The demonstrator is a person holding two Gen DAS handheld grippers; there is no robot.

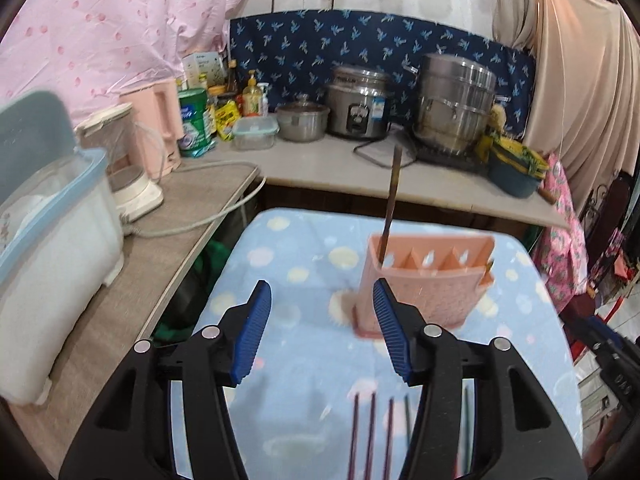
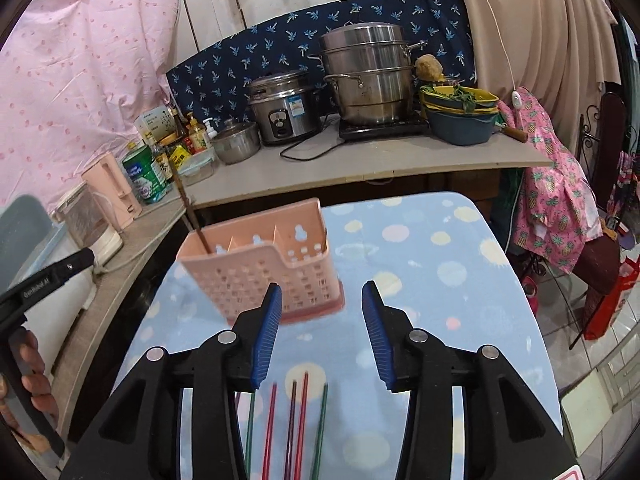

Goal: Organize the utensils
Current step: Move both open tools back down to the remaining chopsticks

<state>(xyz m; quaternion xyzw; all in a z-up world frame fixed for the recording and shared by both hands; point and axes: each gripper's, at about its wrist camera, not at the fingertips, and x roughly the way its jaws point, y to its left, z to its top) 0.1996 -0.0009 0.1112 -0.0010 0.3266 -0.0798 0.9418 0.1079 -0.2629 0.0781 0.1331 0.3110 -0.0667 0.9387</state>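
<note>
Both grippers hover over the table with the blue dotted cloth (image 2: 420,248), neither holding anything. Left gripper (image 1: 322,330) has its jaws apart with nothing between the pads; right gripper (image 2: 320,334) likewise, jaws parted and empty. The pink utensil holder (image 2: 264,268) stands upright on the cloth ahead of both — one dark chopstick (image 2: 188,208) already sits in its leftmost compartment, leaning left. The remaining chopsticks (image 2: 296,424) — red, green and dark ones — lie roughly parallel on the cloth just below the jaws, near the table's front edge. A hand (image 2: 34,376) grips the left tool's handle at the right view's left edge.
</note>
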